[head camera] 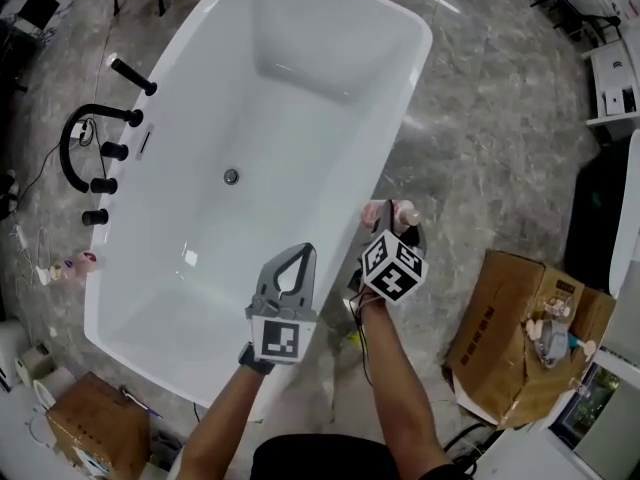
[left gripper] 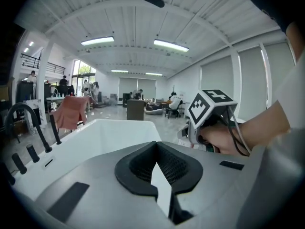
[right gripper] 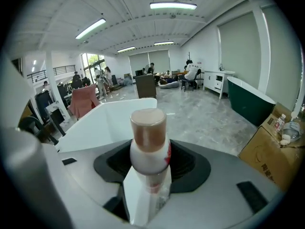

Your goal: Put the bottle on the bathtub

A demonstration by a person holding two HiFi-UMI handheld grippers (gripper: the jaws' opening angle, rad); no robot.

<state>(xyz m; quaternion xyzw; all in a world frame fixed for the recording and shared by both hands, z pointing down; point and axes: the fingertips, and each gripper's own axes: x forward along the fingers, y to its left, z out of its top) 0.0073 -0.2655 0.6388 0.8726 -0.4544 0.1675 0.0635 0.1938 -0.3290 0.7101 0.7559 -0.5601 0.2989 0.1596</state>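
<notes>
grey marble floor (head camera: 490, 98) carries a white bathtub (head camera: 300, 38) and, beside it, a cardboard box (head camera: 500, 333).

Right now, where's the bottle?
The bottle is clamped in the right gripper, in the head view just outside the right rim of the bathtub.

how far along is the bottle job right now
Done: the bottle is picked up, clamped between the jaws of the right gripper. In hand: it is being carried and sits just beside the bathtub's right rim, not yet resting on it. Left: set it down on the tub and let go. The left gripper is shut and empty, over the tub.
</notes>
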